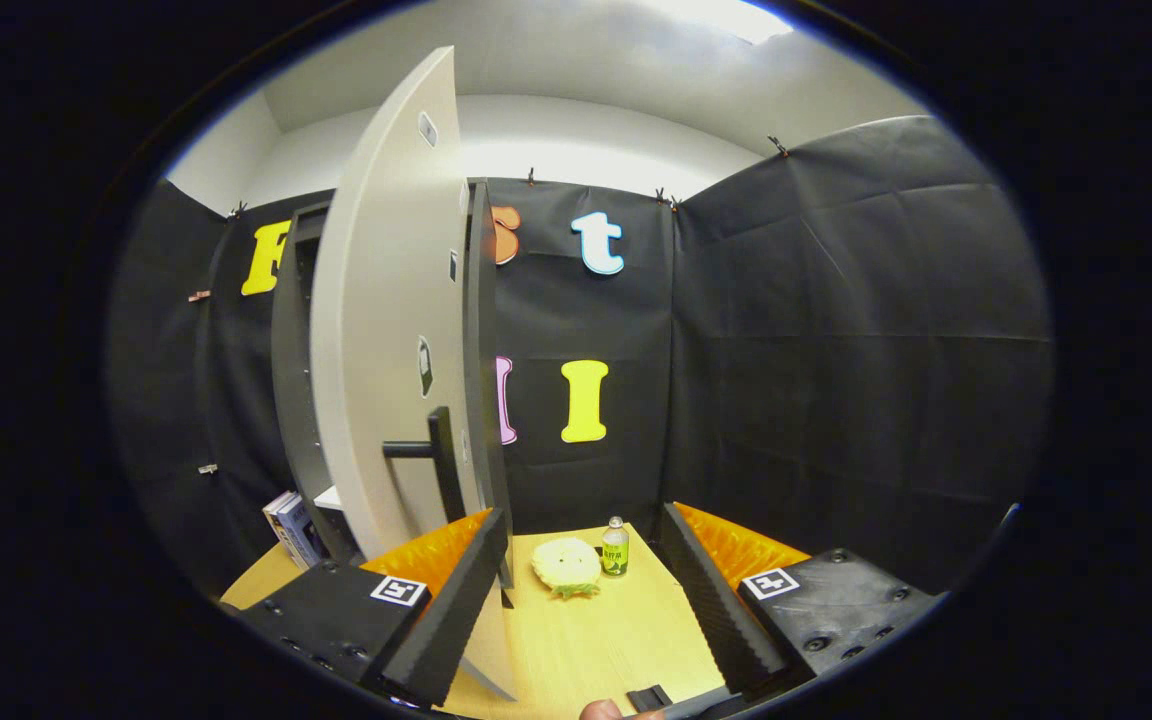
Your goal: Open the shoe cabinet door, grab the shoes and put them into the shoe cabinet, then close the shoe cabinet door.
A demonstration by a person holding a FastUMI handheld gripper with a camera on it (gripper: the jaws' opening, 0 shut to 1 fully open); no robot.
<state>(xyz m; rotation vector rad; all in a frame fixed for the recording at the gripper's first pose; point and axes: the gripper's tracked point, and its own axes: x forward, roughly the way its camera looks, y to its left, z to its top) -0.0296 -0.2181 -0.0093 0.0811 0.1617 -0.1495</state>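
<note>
green bottle point(615, 547), yellow plush point(566, 566), books point(293, 527)

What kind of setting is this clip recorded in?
Probably a staged recording booth, not a home: black cloth walls enclose a wooden table holding a shoe cabinet, door ajar. The gripper has open fingers holding nothing.

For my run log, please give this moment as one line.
door: open, swung out | claw: open, holds nothing, left finger beside door edge | handle: free | table: bottle, pale round item

Cloth-walled recording booth point(836, 330), wooden table point(606, 640)
</note>
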